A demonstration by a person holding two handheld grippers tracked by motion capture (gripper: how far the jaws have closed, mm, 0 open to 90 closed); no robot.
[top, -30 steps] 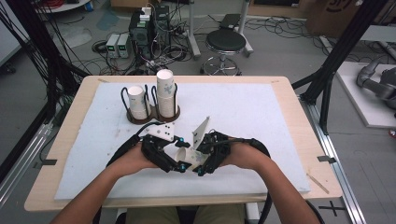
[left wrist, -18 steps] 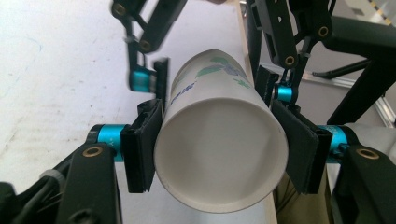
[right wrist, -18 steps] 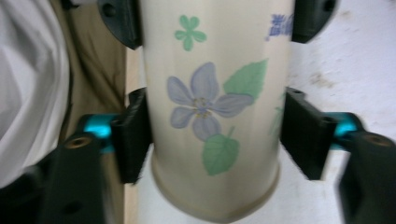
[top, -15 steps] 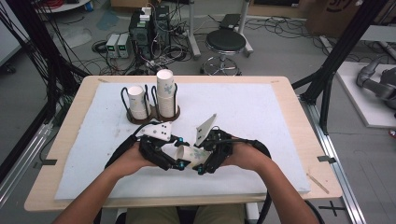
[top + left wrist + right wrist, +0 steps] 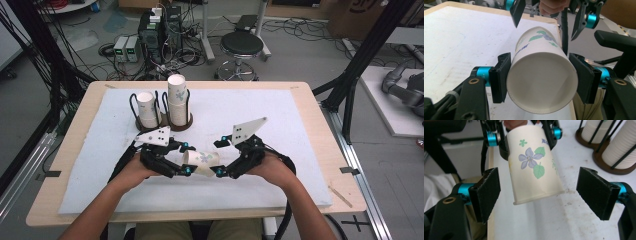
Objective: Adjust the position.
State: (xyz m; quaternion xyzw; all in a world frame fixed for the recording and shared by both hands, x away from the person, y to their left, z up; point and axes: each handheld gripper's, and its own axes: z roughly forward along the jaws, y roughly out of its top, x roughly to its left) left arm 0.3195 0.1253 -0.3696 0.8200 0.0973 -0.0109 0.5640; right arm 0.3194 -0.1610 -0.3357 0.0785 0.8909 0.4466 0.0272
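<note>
Cup (image 5: 201,163) sits low centre of the high view, on its side in the air between your two hands, over the white mat (image 5: 280,120). Left gripper (image 5: 184,170) is clamped on it: in the left gripper view both pads press the cup (image 5: 541,82) wall near the open mouth, one each side. Right gripper (image 5: 216,172) is released — in the right gripper view its pads stand wide either side of the cup (image 5: 534,167), touching nothing, with the cup base end pointing at the camera. Its jaws have just been opening, and the cup is between them but not gripped.

Step in hand, as I read it: a hand-over, right to left, just completed. Left has the load alone now.

Next move, my guess: back the right gripper off along the cup axis so the pads don't clip the base rim, then carry the cup with the left toward the holder (image 5: 186,123) in the upper left of the high view. One stack (image 5: 177,97) there stands taller than the other (image 5: 146,106).

Watch for:
- paper wall is soft — keep the squeeze light or the mouth ovals and won't nest.
- you hold near the mouth, so turn the cup to match the stack before lowering.
- wire hoops around each stack leave little room for the jaws.
</note>
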